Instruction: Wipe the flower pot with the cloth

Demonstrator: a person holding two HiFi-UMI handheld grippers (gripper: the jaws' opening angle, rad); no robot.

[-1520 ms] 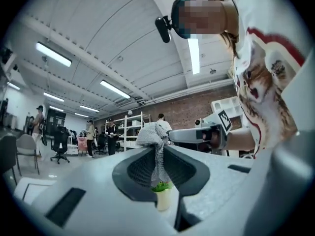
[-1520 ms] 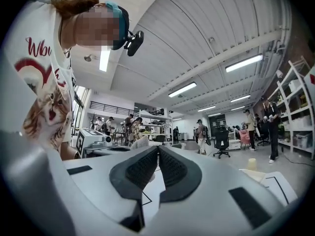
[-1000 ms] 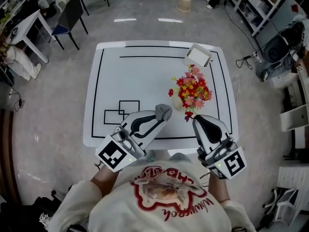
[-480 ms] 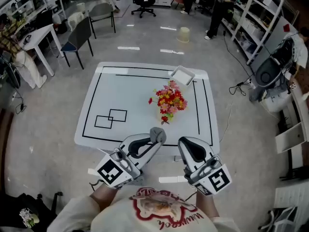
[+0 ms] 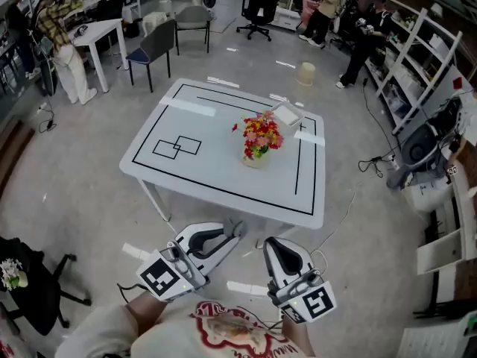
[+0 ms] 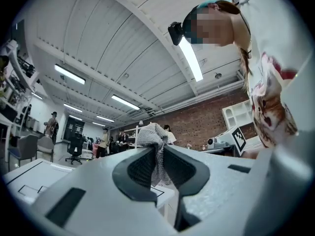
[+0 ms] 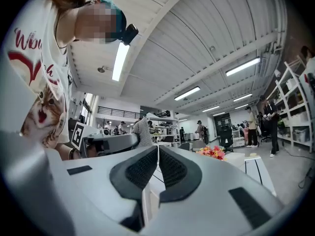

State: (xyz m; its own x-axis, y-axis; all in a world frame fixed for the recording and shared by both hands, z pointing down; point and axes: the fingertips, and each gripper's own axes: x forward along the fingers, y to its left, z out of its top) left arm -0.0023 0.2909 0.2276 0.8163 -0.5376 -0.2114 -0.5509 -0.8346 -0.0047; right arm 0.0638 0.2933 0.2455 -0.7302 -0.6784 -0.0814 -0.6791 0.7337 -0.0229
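The flower pot [image 5: 253,158], pale and filled with red, pink and yellow flowers [image 5: 258,134], stands on the white table [image 5: 201,174], right of its middle. Both grippers hang over the floor in front of the table's near edge, well apart from the pot. My left gripper [image 5: 229,234] is shut on a grey cloth [image 5: 237,227]; in the left gripper view the cloth [image 6: 153,144] sticks up between the pads. My right gripper [image 5: 270,243] is shut with nothing in it, its pads [image 7: 147,166] meeting. The flowers [image 7: 212,152] show far off in the right gripper view.
A small white tray [image 5: 287,114] lies at the table's far right corner. Black lines and two squares [image 5: 177,147] mark the tabletop. Chairs [image 5: 156,47], another white table [image 5: 100,32], shelving [image 5: 417,58], a bucket [image 5: 306,73] and several people stand around the room.
Both grippers have drawn back from over the table's front edge to the floor in front of it. The table and pot now lie farther away. The cloth stays in the left jaws.
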